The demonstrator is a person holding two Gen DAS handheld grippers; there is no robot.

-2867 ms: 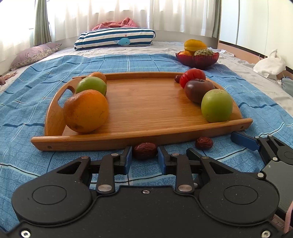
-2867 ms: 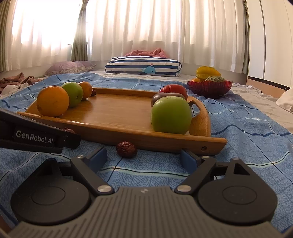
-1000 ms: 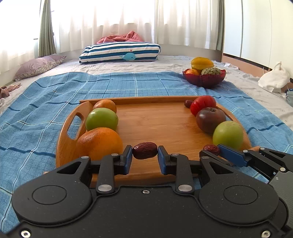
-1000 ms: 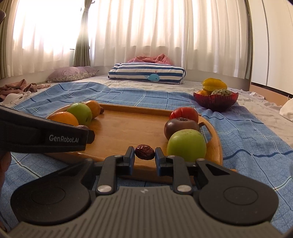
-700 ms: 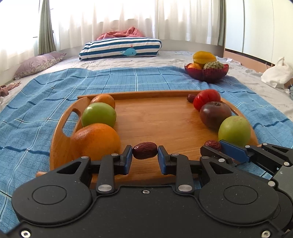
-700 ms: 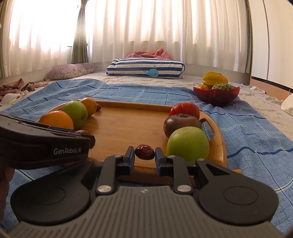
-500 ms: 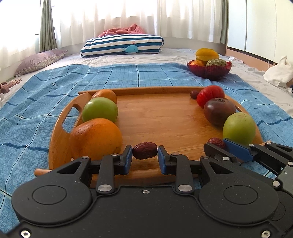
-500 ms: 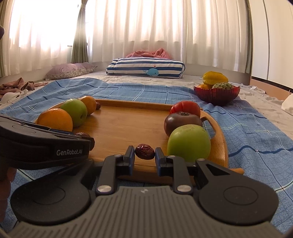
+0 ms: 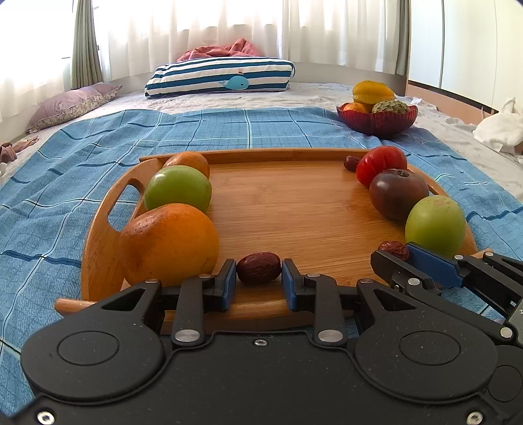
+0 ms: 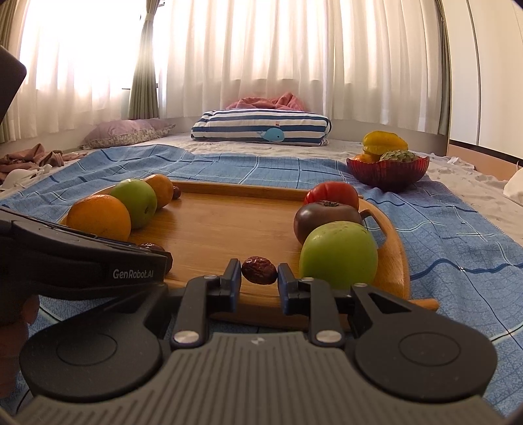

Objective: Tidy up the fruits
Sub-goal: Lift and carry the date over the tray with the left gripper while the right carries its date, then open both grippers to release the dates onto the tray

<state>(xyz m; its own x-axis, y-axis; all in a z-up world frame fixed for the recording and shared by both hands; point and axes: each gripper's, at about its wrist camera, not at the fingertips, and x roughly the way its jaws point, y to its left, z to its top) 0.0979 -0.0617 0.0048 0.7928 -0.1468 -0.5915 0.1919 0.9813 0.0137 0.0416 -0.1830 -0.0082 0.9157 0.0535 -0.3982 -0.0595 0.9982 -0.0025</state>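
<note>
Now each gripper, left gripper [image 9: 259,281] and right gripper [image 10: 259,280], pinches 1 wrinkled dark-red date [image 9: 259,268].

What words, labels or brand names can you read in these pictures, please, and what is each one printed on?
"GenRobot.AI": white print on the side of the left gripper, seen from the right wrist camera.
No other text is readable; the striped pillow carries only a whale picture, with no words.

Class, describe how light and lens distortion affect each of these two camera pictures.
Left wrist view: bright curtains wash out; glare on the wooden tray; straight edges bow outward. Right wrist view: backlit window overexposes at upper left, the right gripper body looks dark, fisheye curves the wardrobe.
</note>
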